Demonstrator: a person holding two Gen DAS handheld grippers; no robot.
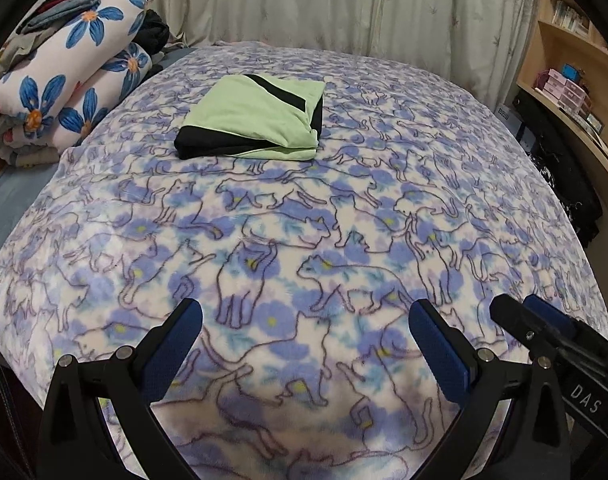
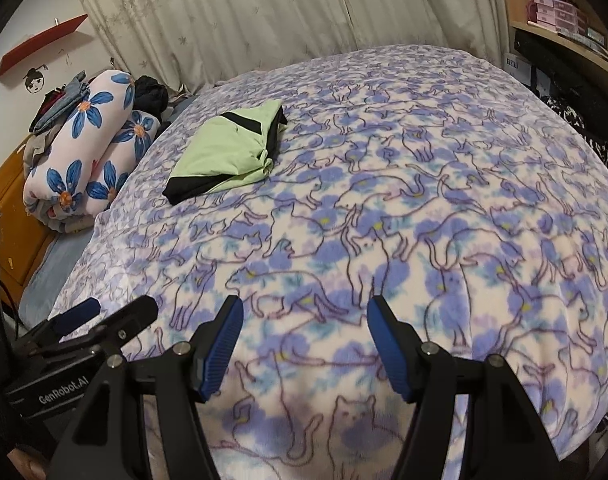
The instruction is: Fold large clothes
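Note:
A folded light-green and black garment [image 1: 252, 116] [image 2: 228, 148] lies flat on the far middle of the bed, on a cat-patterned purple blanket [image 1: 304, 220] [image 2: 384, 208]. My left gripper [image 1: 306, 312] [image 2: 120, 308] hovers over the near part of the blanket, well short of the garment, its jaws open and empty. My right gripper [image 2: 306, 308] [image 1: 522, 312] is beside it on the right, also over the near blanket, jaws open with only blanket showing between the blue pads.
A rolled floral quilt [image 1: 64, 88] [image 2: 88, 152] with loose clothes on top lies along the bed's far left side. Curtains hang behind the bed. A wooden shelf with boxes [image 1: 564, 80] [image 2: 556, 12] stands close to the right edge.

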